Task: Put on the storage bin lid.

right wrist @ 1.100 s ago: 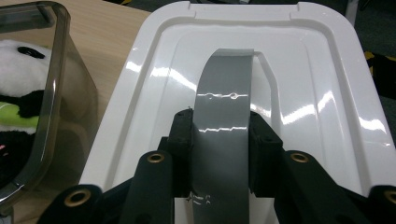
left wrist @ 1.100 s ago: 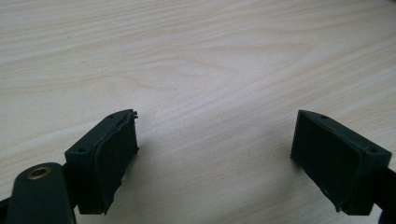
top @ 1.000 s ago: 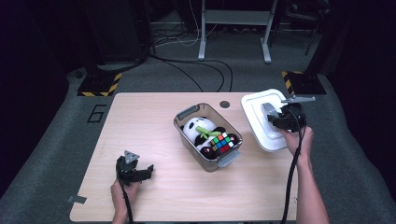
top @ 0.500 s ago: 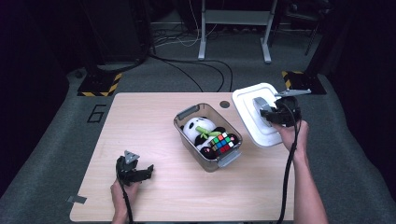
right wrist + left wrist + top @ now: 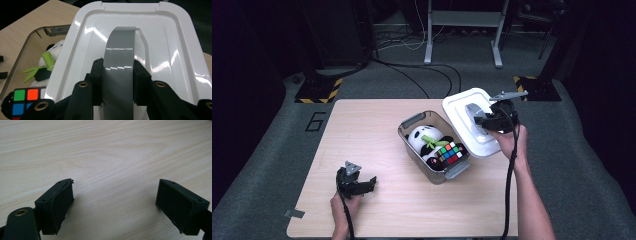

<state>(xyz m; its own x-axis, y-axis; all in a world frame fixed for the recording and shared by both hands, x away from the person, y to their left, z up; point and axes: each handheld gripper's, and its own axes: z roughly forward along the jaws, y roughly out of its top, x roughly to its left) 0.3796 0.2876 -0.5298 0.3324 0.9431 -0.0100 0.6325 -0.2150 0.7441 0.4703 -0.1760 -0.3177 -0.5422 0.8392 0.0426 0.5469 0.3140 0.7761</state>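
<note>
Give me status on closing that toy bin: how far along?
Done: the panda plush and Rubik's cube sit in the clear bin. In hand: the right gripper is shut on the grey tape handle of the white lid, held tilted beside the bin's rim. Left: lid not yet on the bin. The left gripper is open over bare table.

I see a wooden table on grey carpet; at twelve o'clock, a dim metal stand and cables.

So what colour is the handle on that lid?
Grey handle on a white lid, clearest in the right gripper view.
</note>
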